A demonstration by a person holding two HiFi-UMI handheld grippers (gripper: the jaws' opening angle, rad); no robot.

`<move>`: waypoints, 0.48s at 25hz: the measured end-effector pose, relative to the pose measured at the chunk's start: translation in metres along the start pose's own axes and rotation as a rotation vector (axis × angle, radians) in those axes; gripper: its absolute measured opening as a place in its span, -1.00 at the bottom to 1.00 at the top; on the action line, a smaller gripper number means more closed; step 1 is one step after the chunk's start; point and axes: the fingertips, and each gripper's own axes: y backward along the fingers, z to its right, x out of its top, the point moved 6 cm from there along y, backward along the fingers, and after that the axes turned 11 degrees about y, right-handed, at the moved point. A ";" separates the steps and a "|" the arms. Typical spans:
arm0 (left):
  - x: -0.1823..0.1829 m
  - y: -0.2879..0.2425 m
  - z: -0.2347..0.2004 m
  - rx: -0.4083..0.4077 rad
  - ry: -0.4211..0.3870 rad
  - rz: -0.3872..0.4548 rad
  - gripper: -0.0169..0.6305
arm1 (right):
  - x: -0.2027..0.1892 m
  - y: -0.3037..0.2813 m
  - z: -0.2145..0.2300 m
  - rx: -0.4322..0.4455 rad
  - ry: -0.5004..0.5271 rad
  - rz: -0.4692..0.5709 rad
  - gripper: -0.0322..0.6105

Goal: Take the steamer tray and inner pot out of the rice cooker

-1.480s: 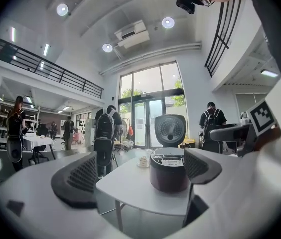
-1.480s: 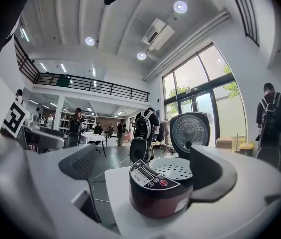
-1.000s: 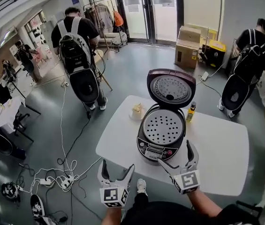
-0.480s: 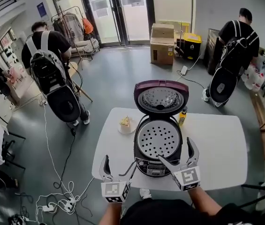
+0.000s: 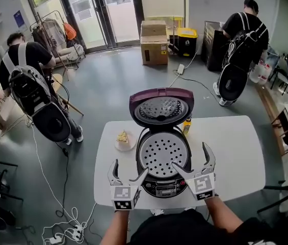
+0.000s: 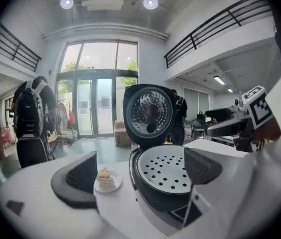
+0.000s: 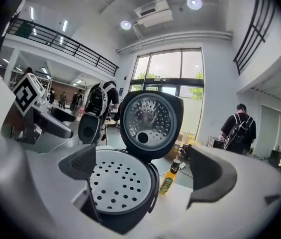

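Note:
A dark rice cooker (image 5: 163,185) stands on the white table (image 5: 235,147) with its maroon lid (image 5: 161,107) swung up. A white perforated steamer tray (image 5: 162,154) (image 6: 170,167) (image 7: 120,186) fills its mouth; the inner pot below is hidden. My left gripper (image 5: 127,175) (image 6: 142,176) hovers open at the cooker's front left corner. At the front right, my right gripper (image 5: 191,166) (image 7: 145,176) is also open, its left finger over the tray's edge. Neither holds anything.
A small plate with a piece of cake (image 5: 124,139) (image 6: 105,179) sits left of the cooker. A yellow bottle (image 5: 186,126) (image 7: 170,179) stands behind it on the right. People with backpacks (image 5: 36,96) stand around; cables (image 5: 57,208) lie on the floor.
The head view has shifted, so the cooker now sits nearer the frame's middle. Both grippers have stayed open in front of the cooker, about as far from it as before.

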 end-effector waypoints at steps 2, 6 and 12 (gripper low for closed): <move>-0.003 -0.016 -0.001 0.012 -0.030 -0.086 0.71 | -0.006 -0.009 0.004 0.013 0.016 -0.030 0.86; -0.008 -0.043 -0.007 0.047 -0.073 -0.218 0.71 | -0.020 -0.033 0.010 0.028 0.055 -0.090 0.86; -0.007 -0.079 -0.020 0.083 -0.139 -0.336 0.70 | -0.052 -0.070 0.012 0.065 0.113 -0.267 0.86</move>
